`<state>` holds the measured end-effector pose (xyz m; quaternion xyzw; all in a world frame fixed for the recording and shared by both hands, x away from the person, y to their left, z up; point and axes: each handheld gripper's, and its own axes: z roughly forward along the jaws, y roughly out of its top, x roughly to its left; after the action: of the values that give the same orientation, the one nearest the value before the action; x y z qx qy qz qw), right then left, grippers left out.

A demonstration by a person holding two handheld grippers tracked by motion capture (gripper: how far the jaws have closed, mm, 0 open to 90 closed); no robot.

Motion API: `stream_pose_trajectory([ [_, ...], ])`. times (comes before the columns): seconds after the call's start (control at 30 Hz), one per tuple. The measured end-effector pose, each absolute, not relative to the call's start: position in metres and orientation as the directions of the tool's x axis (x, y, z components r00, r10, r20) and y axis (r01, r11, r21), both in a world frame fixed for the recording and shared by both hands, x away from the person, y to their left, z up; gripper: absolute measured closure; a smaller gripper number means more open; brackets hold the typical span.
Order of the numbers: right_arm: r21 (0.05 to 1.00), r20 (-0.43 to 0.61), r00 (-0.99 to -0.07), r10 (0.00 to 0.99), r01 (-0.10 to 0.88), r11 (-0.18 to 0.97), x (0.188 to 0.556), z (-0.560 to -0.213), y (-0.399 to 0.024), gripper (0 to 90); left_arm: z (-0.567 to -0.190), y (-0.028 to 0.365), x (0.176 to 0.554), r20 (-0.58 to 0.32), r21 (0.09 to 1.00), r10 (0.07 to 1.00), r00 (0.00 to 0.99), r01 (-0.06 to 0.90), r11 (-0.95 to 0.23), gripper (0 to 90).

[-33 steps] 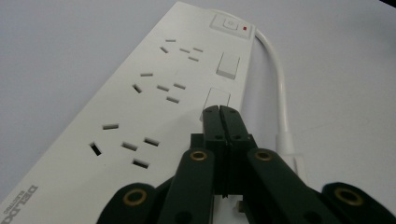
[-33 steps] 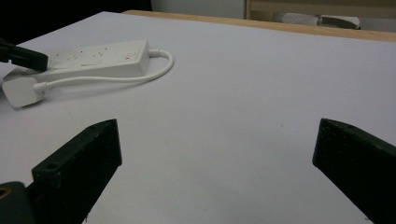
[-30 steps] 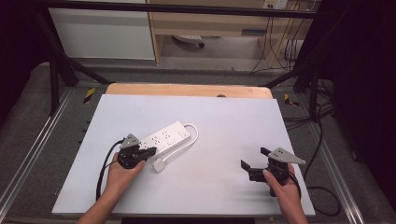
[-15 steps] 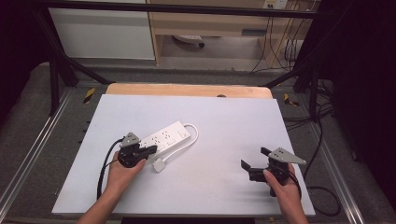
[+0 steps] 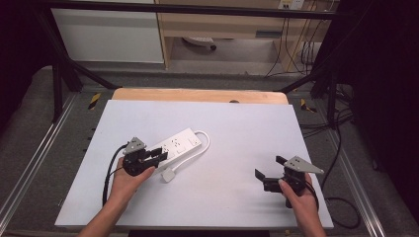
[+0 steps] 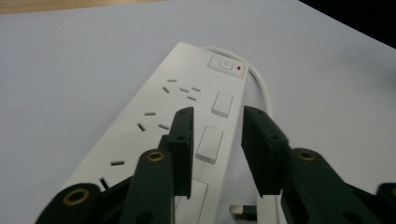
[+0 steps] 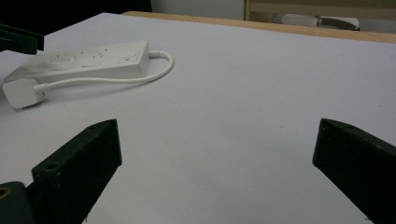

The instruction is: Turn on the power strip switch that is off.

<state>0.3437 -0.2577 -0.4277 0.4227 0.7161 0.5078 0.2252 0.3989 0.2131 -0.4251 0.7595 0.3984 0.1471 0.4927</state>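
A white power strip point(image 5: 178, 144) lies on the white tabletop point(image 5: 237, 128), left of centre, with its cable point(image 5: 203, 147) looping back to a white plug point(image 5: 169, 175) beside it. My left gripper point(image 5: 160, 157) hovers over the strip's near end. Its jaws have just been opening and now stand apart above the row of rocker switches point(image 6: 209, 143), with nothing pressed between the pads. My right gripper point(image 5: 268, 167) rests at the table's right front, wide open and with nothing in it. From the right gripper view the strip point(image 7: 93, 58) and plug point(image 7: 21, 92) lie far off to the left.
A wooden strip point(image 5: 197, 95) borders the table's far edge. Metal rails point(image 5: 29, 163) run along both sides, and black cables point(image 5: 341, 207) trail by the right edge. The wide middle and right of the tabletop hold nothing but bare white surface.
The left gripper's jaws have parted over the strip's near end. Both hands have otherwise kept their places.
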Motion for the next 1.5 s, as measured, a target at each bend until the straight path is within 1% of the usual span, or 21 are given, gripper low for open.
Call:
stream_pose_trajectory([
  [0.07,0.917,0.107,-0.541,0.834,0.378,0.128,0.344,-0.428,-0.258,1.7,-0.423,0.212,0.398,-0.157,0.874,0.75,0.643,0.443,-0.197,56.3],
  [0.13,0.918,0.106,-0.542,0.834,0.376,0.128,0.344,-0.428,-0.257,1.7,-0.421,0.212,0.399,-0.165,0.886,0.742,0.649,0.428,-0.177,49.4],
  [0.3,0.917,0.105,-0.542,0.834,0.377,0.13,0.344,-0.428,-0.257,1.7,-0.415,0.212,0.399,-0.163,0.908,0.742,0.65,0.393,-0.144,35.8],
  [0.4,0.916,0.106,-0.543,0.833,0.379,0.13,0.344,-0.428,-0.257,1.8,-0.412,0.211,0.399,-0.157,0.909,0.755,0.637,0.392,-0.142,21.9],
  [0.5,0.916,0.107,-0.543,0.833,0.379,0.13,0.344,-0.429,-0.256,1.8,-0.409,0.212,0.399,-0.151,0.911,0.765,0.626,0.389,-0.139,12.2],
  [0.97,0.916,0.104,-0.543,0.833,0.378,0.131,0.344,-0.429,-0.256,1.8,-0.402,0.221,0.399,-0.194,0.912,0.774,0.602,0.402,-0.084,6.8],
  [1.5,0.917,0.103,-0.545,0.832,0.377,0.134,0.345,-0.429,-0.255,1.8,-0.385,0.239,0.393,-0.191,0.926,0.78,0.595,0.373,-0.058,6.3],
])
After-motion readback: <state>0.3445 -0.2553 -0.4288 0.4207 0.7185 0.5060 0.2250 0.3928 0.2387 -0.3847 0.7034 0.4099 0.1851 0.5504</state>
